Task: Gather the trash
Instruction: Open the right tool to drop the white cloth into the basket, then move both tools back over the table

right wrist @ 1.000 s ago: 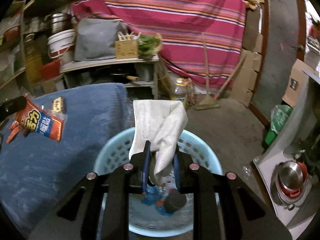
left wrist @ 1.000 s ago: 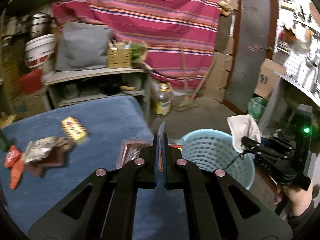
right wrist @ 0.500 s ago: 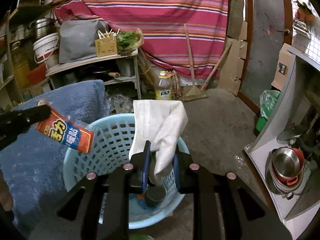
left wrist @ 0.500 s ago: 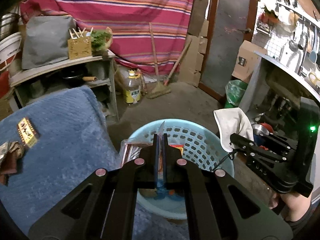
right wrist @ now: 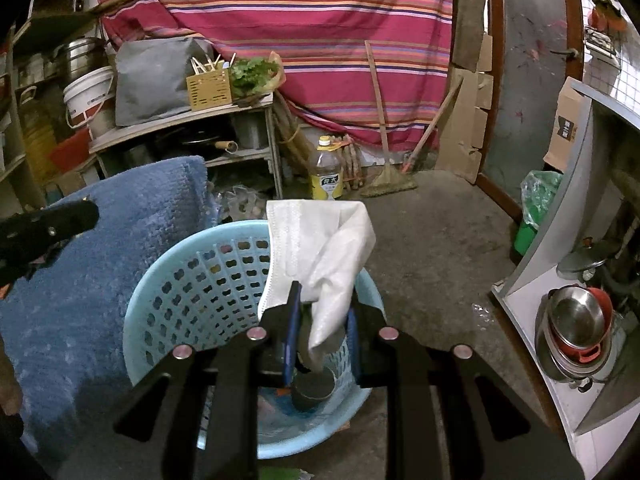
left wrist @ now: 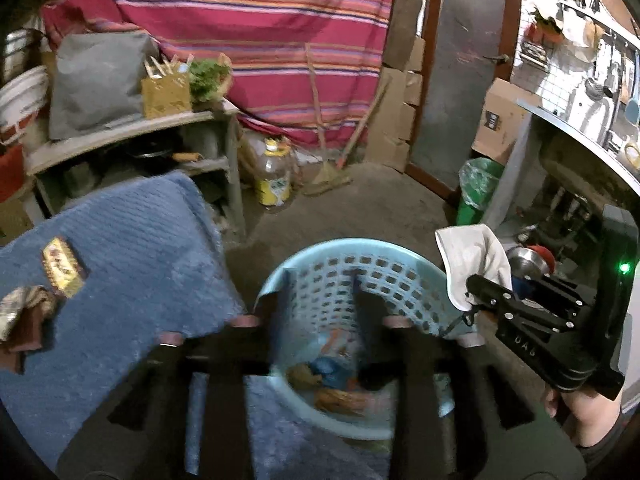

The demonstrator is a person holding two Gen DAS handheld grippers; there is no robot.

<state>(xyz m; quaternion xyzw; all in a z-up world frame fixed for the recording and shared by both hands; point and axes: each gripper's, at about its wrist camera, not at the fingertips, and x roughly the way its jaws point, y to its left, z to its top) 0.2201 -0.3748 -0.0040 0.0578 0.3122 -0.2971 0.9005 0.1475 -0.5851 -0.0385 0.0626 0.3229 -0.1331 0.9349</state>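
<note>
Fingers of left gripper (left wrist: 320, 312) blurred, jaws opening, spread either side of the basket's mouth with nothing between them. Fingers of right gripper (right wrist: 322, 312) nearly together, clamped on a white face mask (right wrist: 320, 248) that stands up out of the pinch, directly above the basket.

Far left in the left wrist view: blue blanket (left wrist: 132, 248) draped over a raised surface, carrying a gold snack wrapper (left wrist: 62, 266) and, nearer the edge, a crumpled silvery wrapper (left wrist: 24, 306). Behind it, a grey shelf (left wrist: 132, 128) with a grey bag, a wooden holder and green leaves. Just right of the blanket, on the floor: light blue perforated basket (left wrist: 360, 276), its bottom holding blurred trash in orange, blue and red (left wrist: 336, 380). Beyond the basket, a plastic oil bottle (left wrist: 274, 180) and a broom against the striped pink curtain (left wrist: 248, 20). Right of the basket: the mask again, pinched by the right gripper, with a hand (left wrist: 584, 412) gripping the handle below. Further right, a green bag (left wrist: 476, 188) by the door frame and stacked steel pots (right wrist: 576, 328) under a counter.
</note>
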